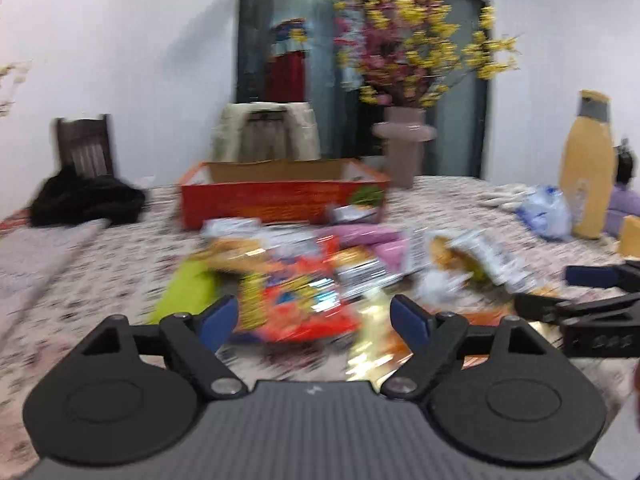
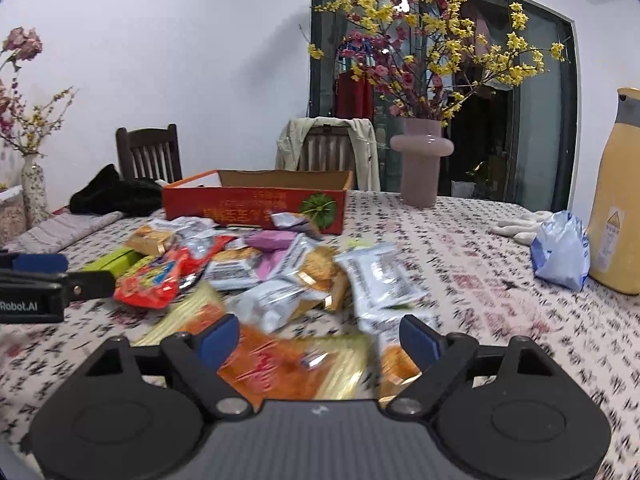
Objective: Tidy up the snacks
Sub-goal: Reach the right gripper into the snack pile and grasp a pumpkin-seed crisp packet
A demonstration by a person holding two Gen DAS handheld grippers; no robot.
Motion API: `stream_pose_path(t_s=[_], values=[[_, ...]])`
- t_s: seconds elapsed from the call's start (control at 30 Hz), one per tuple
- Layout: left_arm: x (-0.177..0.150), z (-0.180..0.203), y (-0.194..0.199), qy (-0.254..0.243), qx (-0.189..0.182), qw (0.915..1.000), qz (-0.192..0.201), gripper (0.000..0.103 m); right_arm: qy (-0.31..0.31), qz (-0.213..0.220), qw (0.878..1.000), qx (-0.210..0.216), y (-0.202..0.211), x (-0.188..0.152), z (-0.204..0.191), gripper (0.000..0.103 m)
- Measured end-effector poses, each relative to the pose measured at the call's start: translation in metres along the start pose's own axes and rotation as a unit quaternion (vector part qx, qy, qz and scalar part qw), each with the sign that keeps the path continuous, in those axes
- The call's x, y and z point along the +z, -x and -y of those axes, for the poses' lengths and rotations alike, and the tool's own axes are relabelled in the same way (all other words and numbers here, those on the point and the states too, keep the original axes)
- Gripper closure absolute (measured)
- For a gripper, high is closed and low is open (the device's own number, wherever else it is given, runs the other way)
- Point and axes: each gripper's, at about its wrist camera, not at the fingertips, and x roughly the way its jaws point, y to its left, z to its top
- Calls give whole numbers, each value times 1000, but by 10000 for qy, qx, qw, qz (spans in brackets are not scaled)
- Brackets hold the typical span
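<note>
While blurring the snack pile (image 1: 304,276) from the left, showing clearly from the right the white gloves (image 2: 520,228), both grippers (image 1: 314,316) (image 2: 320,338) gaping, gripping nothing.

You're in home dining room: patterned cloth on counter (image 2: 500,264), wooden chairs (image 2: 148,152), jacket (image 2: 362,148) over one, flower vase (image 2: 422,164), glass door (image 2: 536,120).

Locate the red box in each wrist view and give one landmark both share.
Left wrist: red box centre, behind the snack pile.
Right wrist: red box left of centre, behind the pile.
Shared landmark: pink vase, right of the box.
</note>
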Motion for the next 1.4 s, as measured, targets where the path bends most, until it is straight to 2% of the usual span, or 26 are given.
stream_pose_path(t_s=[0.1,0.23,0.27,0.33,0.4,0.47,0.57,0.63,0.7,0.73,0.83,0.9,0.93,0.97,1.07,1.4], values=[[12,22,-25,36,-464,9987,-230,19,-5,-31,10000,-65,-11,9,14,20],[21,54,-64,2,-637,9956,-683,24,-58,-228,9997,72,-32,24,39,30],[21,61,-72,-38,-644,9951,-751,27,-64,-306,9994,128,-39,28,45,37],[21,72,-90,-149,-555,9933,-998,28,-49,-419,9988,243,-51,34,56,41],[19,76,-106,-122,-420,9908,-1284,29,75,-572,9977,362,-64,40,64,41],[18,76,-117,-93,-285,9900,-1380,29,129,-673,9963,515,-70,41,70,41],[23,74,-124,64,-361,9886,-1459,29,94,-833,9936,757,-70,36,75,41],[27,75,-126,32,-433,9878,-1499,31,33,-929,9927,772,-68,28,77,41],[27,79,-129,-68,-454,9879,-1480,38,-52,-1018,9924,684,-64,19,79,41],[26,81,-130,-118,-485,9882,-1449,48,-90,-1046,9923,664,-62,16,79,41],[30,85,-124,-206,-546,9895,-1319,60,-187,-1166,9905,704,-56,5,79,41],[32,85,-118,-257,-619,9905,-1201,84,-153,-1215,9898,733,-54,0,78,44],[33,85,-115,-248,-634,9906,-1190,89,-81,-1218,9902,679,-52,-2,76,48],[34,85,-113,-197,-695,9901,-1201,91,37,-1210,9909,583,-50,-3,72,56],[34,81,-105,-126,-752,9902,-1167,94,70,-1149,9919,545,-42,-2,70,57],[51,76,-64,-105,-879,9947,-527,99,129,-586,9967,552,-5,21,63,58]])
